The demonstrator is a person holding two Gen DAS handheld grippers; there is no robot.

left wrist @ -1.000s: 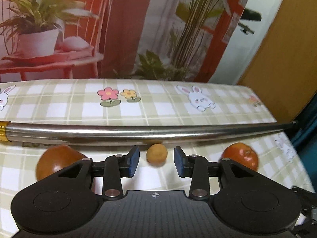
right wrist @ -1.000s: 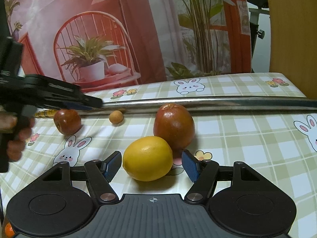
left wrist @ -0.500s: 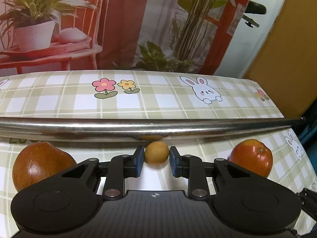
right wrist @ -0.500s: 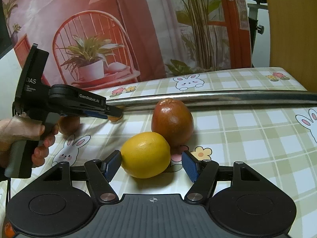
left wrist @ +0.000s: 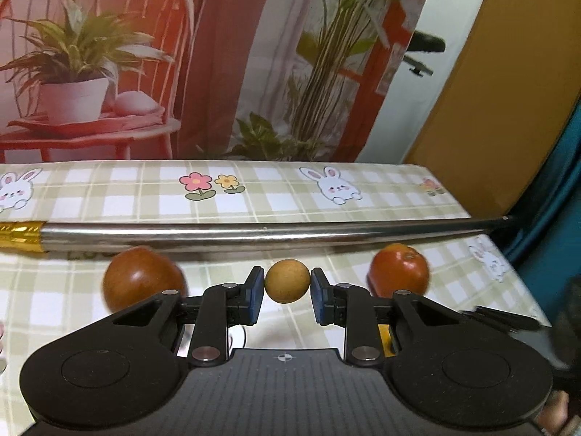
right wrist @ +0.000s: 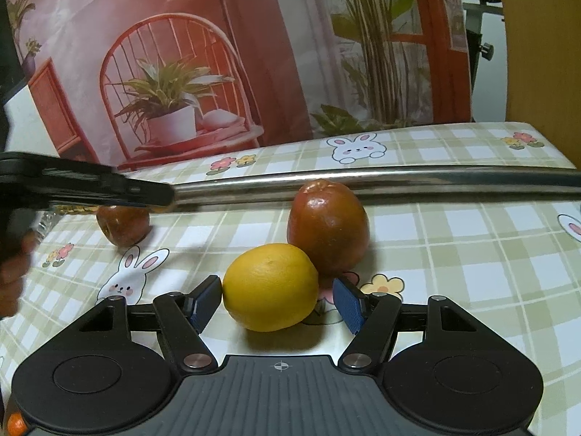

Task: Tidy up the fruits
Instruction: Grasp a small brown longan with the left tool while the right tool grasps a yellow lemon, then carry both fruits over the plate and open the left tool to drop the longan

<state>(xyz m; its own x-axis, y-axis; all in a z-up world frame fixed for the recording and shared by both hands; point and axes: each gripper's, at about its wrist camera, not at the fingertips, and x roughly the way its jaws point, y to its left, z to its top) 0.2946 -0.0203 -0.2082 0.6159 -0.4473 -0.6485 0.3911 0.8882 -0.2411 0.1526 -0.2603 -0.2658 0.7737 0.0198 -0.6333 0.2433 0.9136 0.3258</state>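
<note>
Now the left gripper (left wrist: 287, 287) is clamped on the small tan fruit (left wrist: 287, 280), lifted off the surface (left wrist: 145, 196) before the steel pole (left wrist: 254, 234). The right gripper (right wrist: 277, 299) stands apart around the lemon (right wrist: 270, 287), left pad touching, an apple (right wrist: 328, 225) just behind.

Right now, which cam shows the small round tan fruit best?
Left wrist view: the small round tan fruit sits centred and unobstructed, pinched in the left claw between its blue pads. In the right wrist view the fruit cannot be made out; the left claw appears side-on and blurred, covering where it would be.
</note>
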